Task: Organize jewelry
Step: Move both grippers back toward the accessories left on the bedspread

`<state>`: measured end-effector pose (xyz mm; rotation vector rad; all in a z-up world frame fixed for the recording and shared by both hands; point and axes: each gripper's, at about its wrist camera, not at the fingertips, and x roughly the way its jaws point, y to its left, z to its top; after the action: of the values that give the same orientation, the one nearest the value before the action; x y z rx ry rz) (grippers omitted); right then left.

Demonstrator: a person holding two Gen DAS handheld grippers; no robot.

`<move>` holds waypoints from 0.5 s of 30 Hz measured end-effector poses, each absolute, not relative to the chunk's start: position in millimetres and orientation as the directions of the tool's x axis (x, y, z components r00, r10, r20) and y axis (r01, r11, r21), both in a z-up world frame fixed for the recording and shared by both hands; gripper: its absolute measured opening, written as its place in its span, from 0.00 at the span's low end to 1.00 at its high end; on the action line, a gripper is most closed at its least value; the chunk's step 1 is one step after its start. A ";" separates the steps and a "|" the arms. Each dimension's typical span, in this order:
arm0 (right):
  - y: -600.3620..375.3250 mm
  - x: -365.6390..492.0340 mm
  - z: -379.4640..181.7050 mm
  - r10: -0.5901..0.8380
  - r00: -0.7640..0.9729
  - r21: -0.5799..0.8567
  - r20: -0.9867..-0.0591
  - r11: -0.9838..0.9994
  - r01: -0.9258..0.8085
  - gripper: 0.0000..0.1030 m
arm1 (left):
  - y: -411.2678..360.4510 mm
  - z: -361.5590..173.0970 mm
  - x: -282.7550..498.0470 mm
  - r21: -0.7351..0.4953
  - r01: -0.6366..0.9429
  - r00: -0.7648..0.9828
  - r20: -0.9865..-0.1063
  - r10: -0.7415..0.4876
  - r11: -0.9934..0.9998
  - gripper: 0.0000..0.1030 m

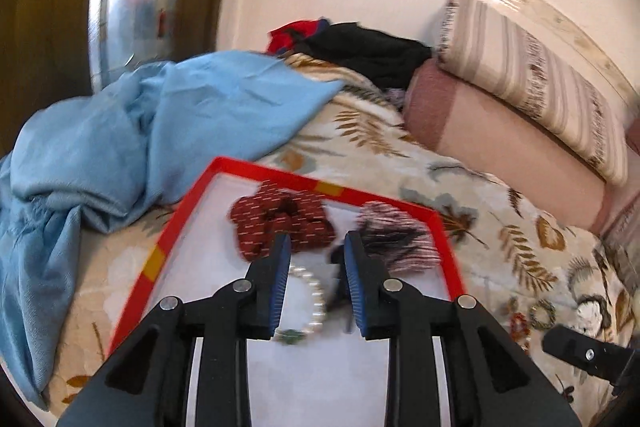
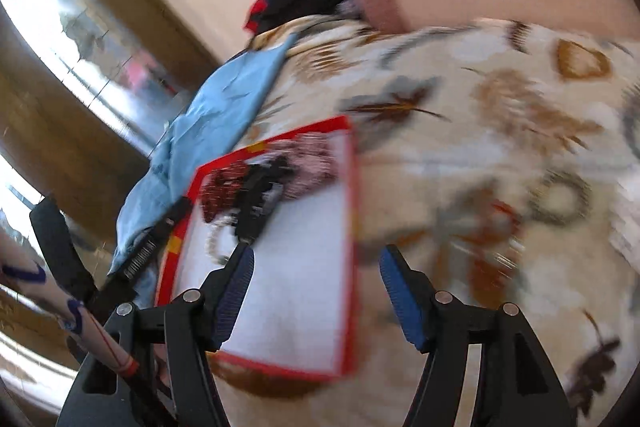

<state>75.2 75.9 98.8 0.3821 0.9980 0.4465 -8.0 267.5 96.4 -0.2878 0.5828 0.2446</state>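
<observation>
A red-rimmed tray (image 1: 448, 239) with a white floor lies on a leaf-patterned bedspread (image 1: 500, 227), and the left gripper (image 1: 318, 247) hangs over it with its blue-padded fingers spread and nothing between them. On the tray floor, seen through the gap, lies a pearl bracelet (image 1: 316, 291) with a small green piece at its near end; beyond the fingertips sit a dark red scrunchie (image 1: 280, 219) and, just to its right, a striped pink-and-black scrunchie (image 1: 400, 239) against the tray's far corner. Off the tray, to the right on the bedspread, lie a reddish beaded piece (image 1: 519, 323) and a greenish ring-shaped bracelet (image 1: 542, 314), close together. A blue cloth (image 1: 160, 131) is heaped to the left, touching the tray's far edge, and two bolsters (image 1: 520, 115) are stacked along the wall. The right gripper (image 2: 316, 267) is also wide apart and holds nothing; its view is badly smeared, but the tray (image 2: 352, 195) appears just ahead of its left finger, with the ring-shaped bracelet (image 2: 560, 199) well out to the right
</observation>
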 end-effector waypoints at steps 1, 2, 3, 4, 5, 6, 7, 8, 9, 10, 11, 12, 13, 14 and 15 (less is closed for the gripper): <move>63.5 68.7 97.7 0.517 0.476 0.506 -0.712 0.847 -0.164 0.68 | 258.7 99.3 -7.8 -0.183 -0.286 0.816 -0.562 0.139 0.941 0.26; 49.3 60.0 96.1 0.499 0.490 0.502 -0.715 0.854 -0.137 0.68 | 250.9 101.4 -8.0 -0.174 -0.268 0.822 -0.555 0.131 0.948 0.26; 35.5 51.2 94.6 0.476 0.504 0.493 -0.721 0.863 -0.110 0.68 | 243.5 103.1 -8.5 -0.166 -0.250 0.827 -0.549 0.122 0.954 0.26; 23.5 44.4 93.1 0.462 0.514 0.489 -0.722 0.867 -0.093 0.68 | 233.1 105.6 -9.5 -0.154 -0.229 0.833 -0.542 0.112 0.961 0.26; 12.0 37.2 91.8 0.449 0.523 0.487 -0.724 0.870 -0.074 0.68 | 224.3 107.2 -11.6 -0.142 -0.210 0.838 -0.536 0.103 0.967 0.26; -2.8 27.5 89.6 0.433 0.530 0.485 -0.729 0.873 -0.046 0.68 | 215.6 109.2 -12.9 -0.128 -0.190 0.842 -0.532 0.094 0.973 0.26; -14.3 20.6 89.1 0.424 0.535 0.486 -0.731 0.873 -0.028 0.68 | 203.8 111.8 -15.5 -0.112 -0.160 0.847 -0.526 0.078 0.981 0.27; -25.9 12.5 88.1 0.410 0.543 0.484 -0.733 0.875 -0.007 0.68 | 194.2 112.6 -18.6 -0.103 -0.136 0.849 -0.525 0.063 0.985 0.27; -37.6 4.1 87.4 0.395 0.552 0.481 -0.735 0.876 0.014 0.68 | 185.4 113.5 -21.8 -0.100 -0.114 0.848 -0.529 0.044 0.988 0.28; -46.0 -1.9 87.4 0.386 0.557 0.479 -0.736 0.877 0.025 0.68 | 175.1 114.5 -26.7 -0.110 -0.085 0.845 -0.535 0.013 0.990 0.29; -54.5 -8.3 88.2 0.373 0.564 0.475 -0.737 0.879 0.039 0.68 | 166.8 115.5 -31.2 -0.115 -0.063 0.841 -0.540 -0.009 0.991 0.29; -65.0 -17.0 89.9 0.354 0.577 0.467 -0.736 0.882 0.055 0.68 | 159.0 116.7 -36.4 -0.117 -0.045 0.840 -0.543 -0.026 0.992 0.29; -71.9 -22.9 91.4 0.346 0.584 0.466 -0.734 0.882 0.064 0.68 | 147.6 118.9 -44.5 -0.123 -0.020 0.837 -0.545 -0.051 0.992 0.29; -78.6 -28.7 92.4 0.347 0.586 0.473 -0.732 0.878 0.071 0.68 | 139.0 120.4 -51.2 -0.136 0.002 0.833 -0.548 -0.077 0.991 0.29; -84.0 -33.3 93.3 0.362 0.582 0.488 -0.728 0.870 0.070 0.68 | 131.7 121.2 -57.2 -0.153 0.023 0.828 -0.551 -0.105 0.988 0.29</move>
<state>-33.3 -84.0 93.3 0.5052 0.9438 0.1792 -57.2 131.7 121.2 -0.1424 0.5926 -0.0678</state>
